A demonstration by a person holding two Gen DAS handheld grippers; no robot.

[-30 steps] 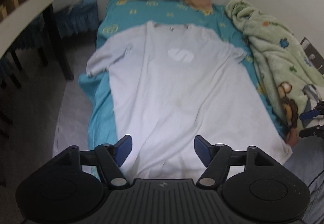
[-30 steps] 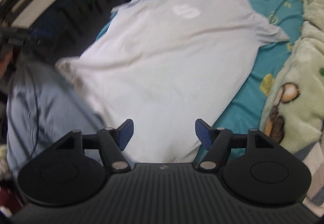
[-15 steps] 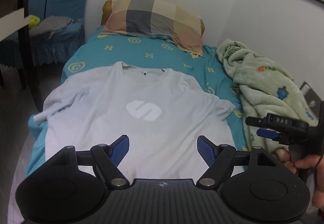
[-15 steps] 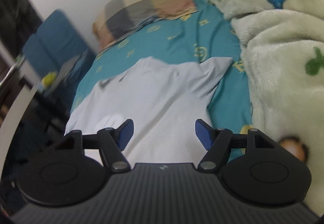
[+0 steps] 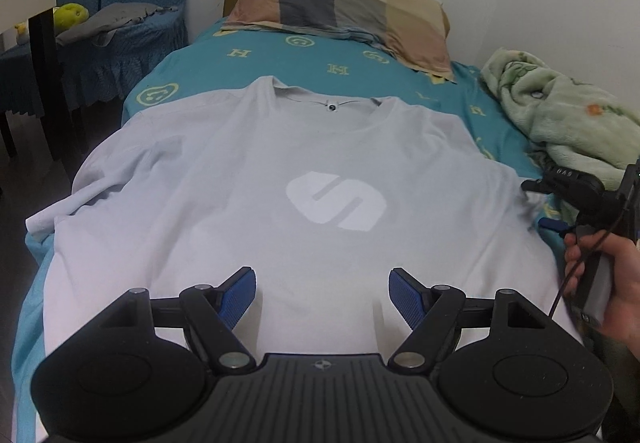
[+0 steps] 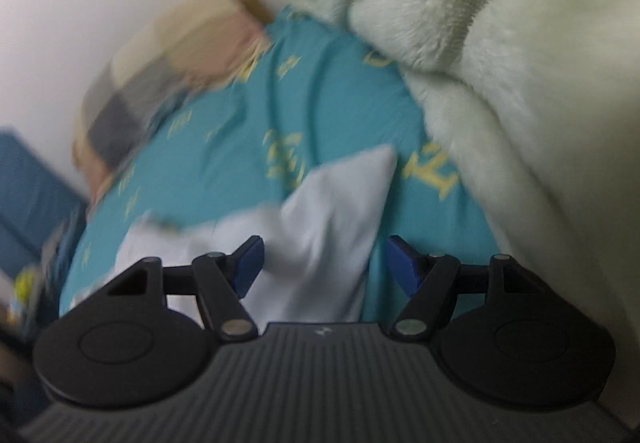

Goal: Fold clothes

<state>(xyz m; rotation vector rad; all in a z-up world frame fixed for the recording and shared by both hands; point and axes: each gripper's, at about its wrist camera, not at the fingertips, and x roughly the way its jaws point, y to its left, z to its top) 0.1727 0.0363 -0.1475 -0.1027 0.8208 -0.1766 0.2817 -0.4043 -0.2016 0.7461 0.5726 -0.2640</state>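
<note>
Fabric fills our left wrist view: the white T-shirt [image 5: 280, 179] lies spread flat, front up, on the teal bedsheet [image 5: 248, 59], collar toward the checked pillow [image 5: 340, 3], both sleeves out, a lay we judge suits folding. Our left gripper [image 5: 322, 289] hovers above the lower chest, fingers apart and empty. At the right edge this view alone shows our right hand [image 5: 612, 283] and its tool at the sleeve. Our right wrist view, blurred, adds the close detail: the right gripper [image 6: 322, 263] has its fingers spread, gripping nothing, straddling the right sleeve [image 6: 340, 203], just beside the green blanket [image 6: 520, 63].
</note>
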